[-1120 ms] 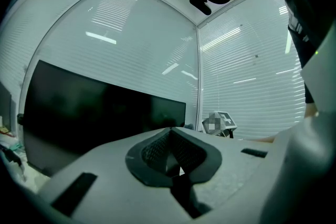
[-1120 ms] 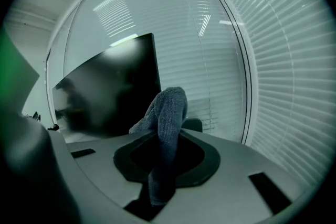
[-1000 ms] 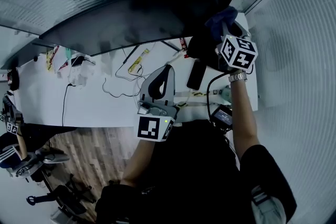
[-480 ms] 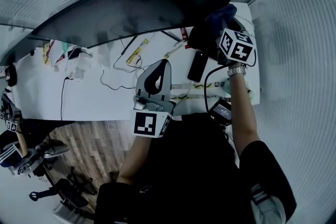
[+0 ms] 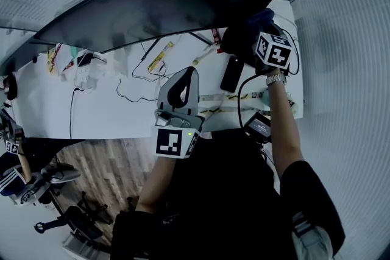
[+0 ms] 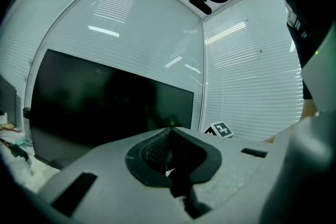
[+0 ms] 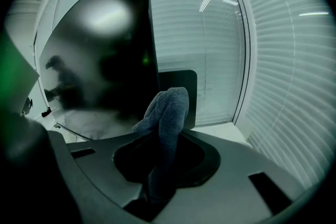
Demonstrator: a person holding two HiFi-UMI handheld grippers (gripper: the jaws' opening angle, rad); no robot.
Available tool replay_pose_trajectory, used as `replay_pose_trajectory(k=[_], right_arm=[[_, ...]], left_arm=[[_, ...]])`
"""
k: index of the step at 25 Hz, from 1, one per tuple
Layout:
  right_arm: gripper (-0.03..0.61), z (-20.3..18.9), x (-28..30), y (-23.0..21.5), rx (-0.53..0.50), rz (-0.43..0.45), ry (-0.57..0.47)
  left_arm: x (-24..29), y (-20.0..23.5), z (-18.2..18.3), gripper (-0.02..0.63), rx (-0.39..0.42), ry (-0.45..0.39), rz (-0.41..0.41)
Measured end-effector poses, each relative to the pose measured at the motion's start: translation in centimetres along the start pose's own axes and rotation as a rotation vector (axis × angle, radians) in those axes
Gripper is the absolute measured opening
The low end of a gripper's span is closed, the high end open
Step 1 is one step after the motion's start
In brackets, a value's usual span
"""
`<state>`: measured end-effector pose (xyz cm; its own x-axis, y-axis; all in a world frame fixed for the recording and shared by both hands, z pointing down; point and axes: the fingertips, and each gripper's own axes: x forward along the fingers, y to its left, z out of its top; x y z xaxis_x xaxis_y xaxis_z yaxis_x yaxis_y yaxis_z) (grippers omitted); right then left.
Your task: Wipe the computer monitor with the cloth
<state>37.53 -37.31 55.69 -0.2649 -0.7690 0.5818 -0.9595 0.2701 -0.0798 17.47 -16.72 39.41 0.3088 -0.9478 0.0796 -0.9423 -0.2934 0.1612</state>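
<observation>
Right gripper (image 7: pixel 164 131) pinched the cloth (image 7: pixel 169 105) near the monitor (image 7: pixel 100 44); left gripper (image 6: pixel 169 136) sat closed, empty. Cloth could slip when pressed.

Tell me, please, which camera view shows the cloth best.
The right gripper view: the cloth stands folded and close, clamped in the right gripper. The head view shows only a dark tuft beside the monitor. The left gripper view misses it.
</observation>
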Motion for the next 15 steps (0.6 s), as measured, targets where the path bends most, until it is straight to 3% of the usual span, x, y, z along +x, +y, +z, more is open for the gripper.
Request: replay_pose_trajectory(k=[15], right_arm=[[0.066, -4.5, 2.4, 0.0, 0.019, -0.057, 0.106]], left_arm=[[-1.4, 2.7, -1.4, 0.006, -0.009, 0.036, -0.001]])
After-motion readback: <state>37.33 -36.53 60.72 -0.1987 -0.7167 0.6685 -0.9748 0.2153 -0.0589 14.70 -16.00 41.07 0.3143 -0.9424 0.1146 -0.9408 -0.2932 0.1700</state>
